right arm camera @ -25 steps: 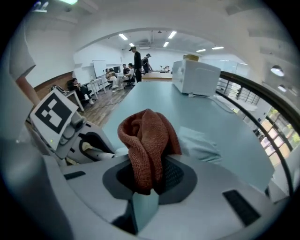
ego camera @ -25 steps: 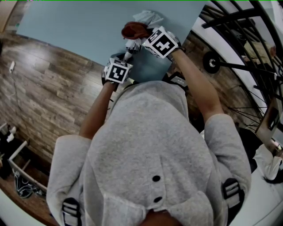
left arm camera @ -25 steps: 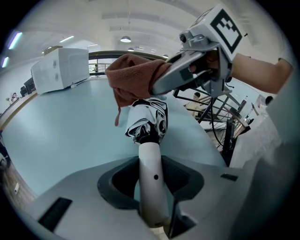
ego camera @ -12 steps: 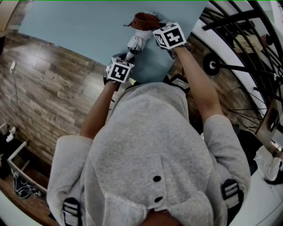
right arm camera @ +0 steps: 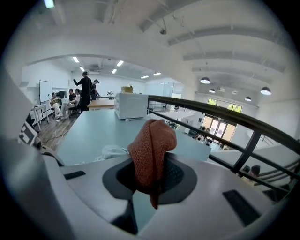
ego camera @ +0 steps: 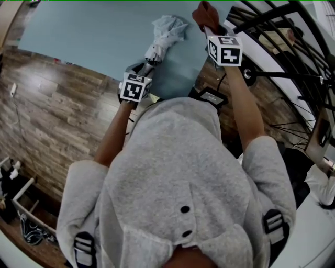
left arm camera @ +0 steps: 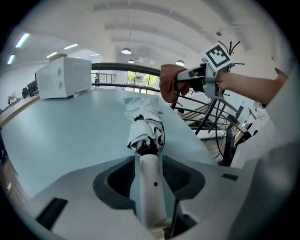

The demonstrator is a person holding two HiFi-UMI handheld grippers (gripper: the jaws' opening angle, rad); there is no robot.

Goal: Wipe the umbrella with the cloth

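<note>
A folded pale umbrella (ego camera: pixel 163 37) lies on the light blue table (ego camera: pixel 84 36). Its white handle (left arm camera: pixel 151 187) runs between the jaws of my left gripper (left arm camera: pixel 152 161), which are opening, with thin gaps showing beside the handle. In the head view the left gripper (ego camera: pixel 146 65) sits at the umbrella's near end. My right gripper (ego camera: pixel 209 26) is shut on a rust-red cloth (ego camera: pixel 204 13) and hangs in the air to the right of the umbrella, off it. The cloth (right arm camera: pixel 151 152) droops from the right gripper's jaws, and the umbrella (right arm camera: pixel 110 152) shows below to the left.
A white box (left arm camera: pixel 63 77) stands at the table's far end. Black railing (ego camera: pixel 282 21) and a small black wheel (ego camera: pixel 250 73) lie right of the table. Wood floor (ego camera: pixel 52 104) lies to the left. Several people (right arm camera: pixel 84 91) are far off.
My right gripper has lifted the cloth off the umbrella and swung it up and to the right. The umbrella's canopy is now uncovered. The left gripper stays at the handle.
</note>
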